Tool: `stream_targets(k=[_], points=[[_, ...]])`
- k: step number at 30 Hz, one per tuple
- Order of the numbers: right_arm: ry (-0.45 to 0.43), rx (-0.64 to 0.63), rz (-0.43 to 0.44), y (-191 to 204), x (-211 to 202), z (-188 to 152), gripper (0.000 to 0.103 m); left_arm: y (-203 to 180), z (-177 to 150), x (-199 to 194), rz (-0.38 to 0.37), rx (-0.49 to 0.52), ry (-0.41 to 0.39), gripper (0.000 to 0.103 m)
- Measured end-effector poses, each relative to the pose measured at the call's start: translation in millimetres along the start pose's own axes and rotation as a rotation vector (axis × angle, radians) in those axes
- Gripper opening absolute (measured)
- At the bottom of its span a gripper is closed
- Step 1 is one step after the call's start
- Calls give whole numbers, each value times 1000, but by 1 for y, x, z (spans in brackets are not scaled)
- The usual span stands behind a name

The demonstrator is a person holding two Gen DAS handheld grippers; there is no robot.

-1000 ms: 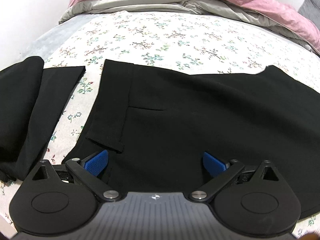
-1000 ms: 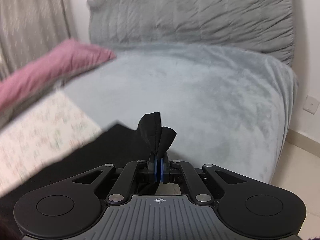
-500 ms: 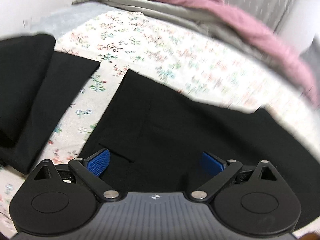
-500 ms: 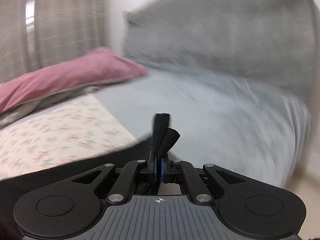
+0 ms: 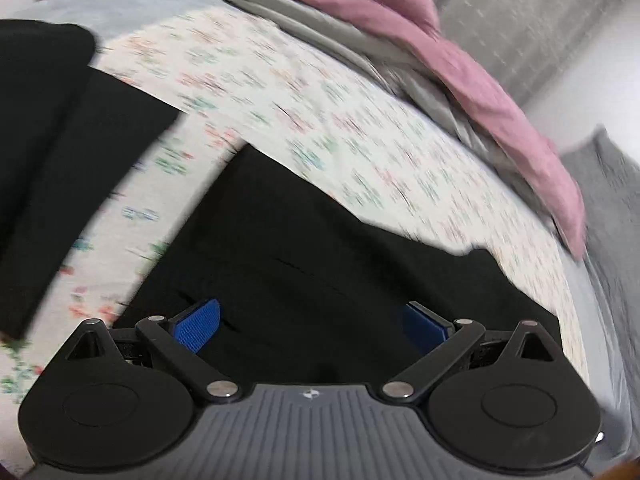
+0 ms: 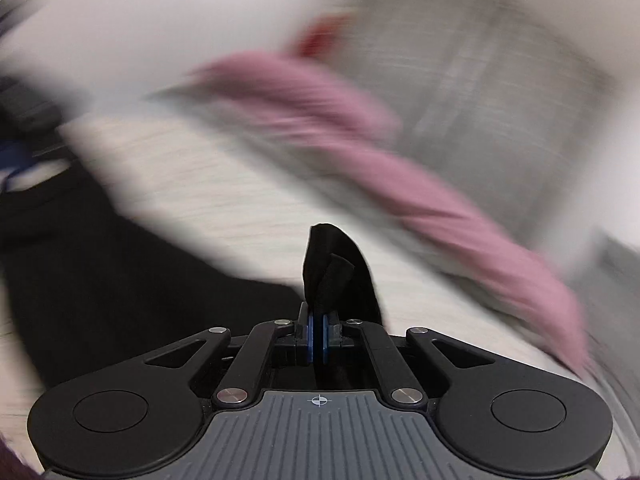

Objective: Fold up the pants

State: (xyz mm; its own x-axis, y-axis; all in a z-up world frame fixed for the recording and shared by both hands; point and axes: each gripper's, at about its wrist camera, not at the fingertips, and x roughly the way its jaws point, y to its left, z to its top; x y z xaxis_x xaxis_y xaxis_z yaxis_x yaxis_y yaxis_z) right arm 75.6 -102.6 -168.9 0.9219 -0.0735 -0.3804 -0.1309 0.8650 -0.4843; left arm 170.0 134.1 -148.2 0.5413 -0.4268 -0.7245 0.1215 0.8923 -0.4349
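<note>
Both views have swung leftward; right gripper (image 6: 318, 334) stays clamped on black fabric pants (image 6: 328, 272), which lie beneath the spread-apart left gripper (image 5: 312, 322).

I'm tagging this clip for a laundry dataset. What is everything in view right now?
pants: 1, black, spread on the floral sheet, one end pinched and lifted
second dark garment: 1, black, on the sheet left of the pants
floral sheet: 1, white with small flowers, covering the bed
quilt: 1, pink over grey, bunched at the bed's far side
curtain: 1, grey, behind the quilt
left gripper: 1, black with blue fingers, open over the pants
right gripper: 1, black, shut on pants fabric
</note>
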Motion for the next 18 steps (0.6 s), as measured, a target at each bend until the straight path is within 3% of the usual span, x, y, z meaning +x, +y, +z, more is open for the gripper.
stream_targets(k=[2,4,7,10,14,15,17,18], points=[[27,-166,104,60,9,-2,3,-10,-4,8,-15,57,37,103],[13,-281,139,98,8,-8,5,-20,-9,15,-19,104,54,103],[22,-258,150,103,8,-8,6,-33,-15,22,-74,126,93,103],[48,-145,184,83,9,-8,6,-50,-20,24,-123,200,97,103],[66,-5,265,63,2,-16,18,-63,-30,30,-105,295,109,103],[86,108,308,45,0,-18,22,-62,-31,31,-119,293,118,103],[125,362,405,4,0,-27,51,-62,-33,33,-132,294,122,103],[138,495,460,-19,0,-34,56,-62,-33,34,-124,296,121,103]])
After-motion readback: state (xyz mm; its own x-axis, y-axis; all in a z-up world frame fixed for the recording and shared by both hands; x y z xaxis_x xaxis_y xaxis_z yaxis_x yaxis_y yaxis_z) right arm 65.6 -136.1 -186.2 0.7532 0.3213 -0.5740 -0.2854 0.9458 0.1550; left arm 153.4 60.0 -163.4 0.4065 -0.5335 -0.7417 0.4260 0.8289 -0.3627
